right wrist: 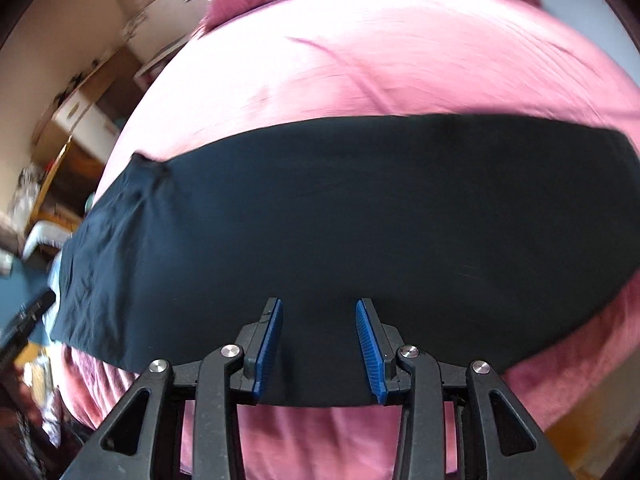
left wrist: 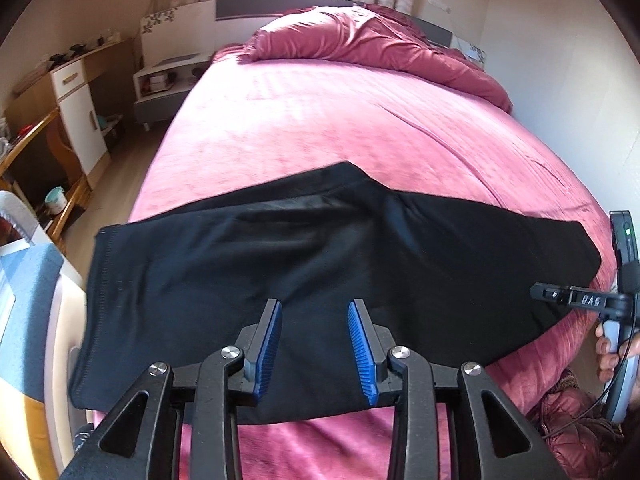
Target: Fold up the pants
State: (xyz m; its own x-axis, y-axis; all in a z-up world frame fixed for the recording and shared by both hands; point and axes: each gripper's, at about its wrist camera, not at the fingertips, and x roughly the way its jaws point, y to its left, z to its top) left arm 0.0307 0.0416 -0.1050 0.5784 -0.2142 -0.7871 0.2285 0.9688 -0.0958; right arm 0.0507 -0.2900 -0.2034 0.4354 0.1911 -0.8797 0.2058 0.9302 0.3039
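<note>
Black pants [left wrist: 320, 272] lie folded lengthwise across the near end of a pink bed [left wrist: 320, 120], hem end hanging off the left edge. My left gripper [left wrist: 316, 308] is open with blue pads, hovering over the pants' near edge, holding nothing. In the right wrist view the pants [right wrist: 340, 216] span the frame as a dark band. My right gripper [right wrist: 319, 308] is open above their near edge, empty. The right gripper's body [left wrist: 616, 304] shows at the far right of the left wrist view, held by a hand.
A crumpled pink duvet [left wrist: 360, 40] is piled at the bed's head. A nightstand [left wrist: 168, 80], wooden cabinet [left wrist: 76, 92] and desk stand left of the bed. A pale chair or cushion [left wrist: 36, 320] sits at the near left. A wall runs along the right.
</note>
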